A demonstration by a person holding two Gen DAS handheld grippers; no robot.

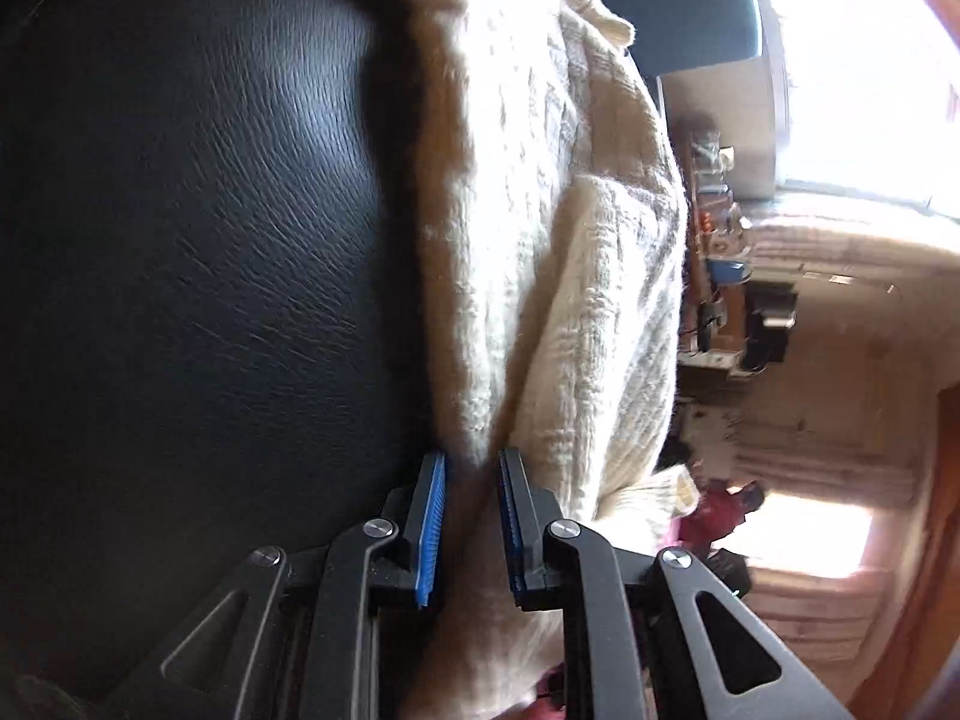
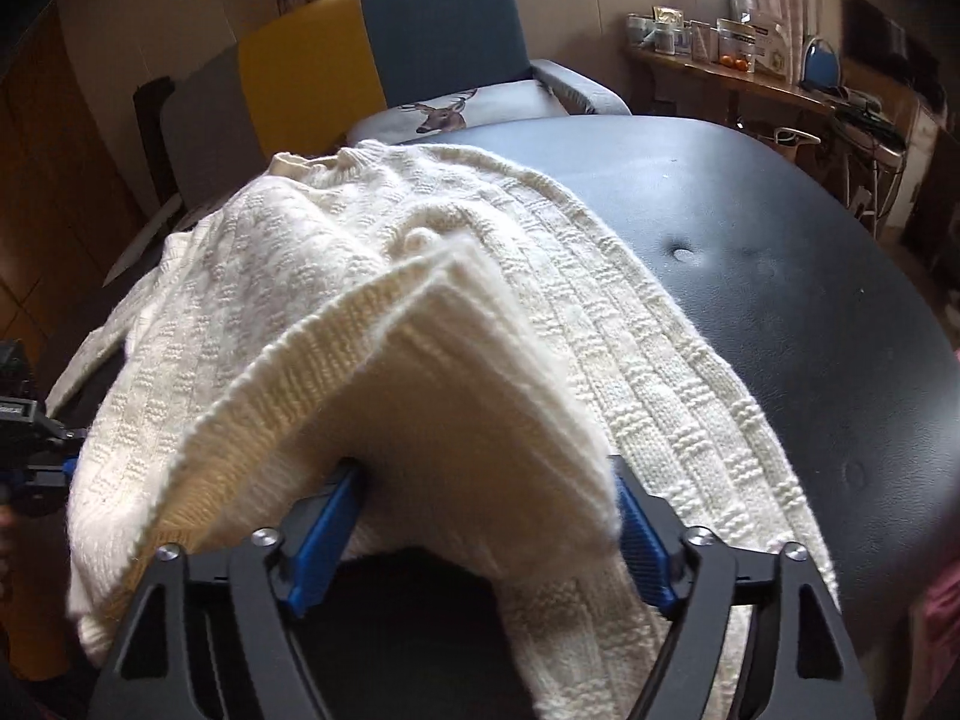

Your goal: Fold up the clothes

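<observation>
A cream knit sweater (image 2: pixel 480 228) lies spread over a black padded leather surface (image 2: pixel 780 276). Its ribbed hem (image 2: pixel 420 372) is lifted and tented over my right gripper (image 2: pixel 486 474), whose blue-padded fingers (image 2: pixel 645 552) stand wide apart under the fabric, open, with the tips hidden. In the left wrist view the sweater (image 1: pixel 540 240) runs along the leather (image 1: pixel 180 240). My left gripper (image 1: pixel 472 462) has its blue pads (image 1: pixel 433 516) close together, shut on the sweater's edge. That left gripper (image 2: pixel 24 420) also shows at the sweater's left side.
A yellow and blue armchair (image 2: pixel 390 48) with a deer cushion (image 2: pixel 444 111) stands right behind the padded surface. A wooden shelf with jars (image 2: pixel 720 54) runs along the back right wall. Bare leather lies to the right of the sweater.
</observation>
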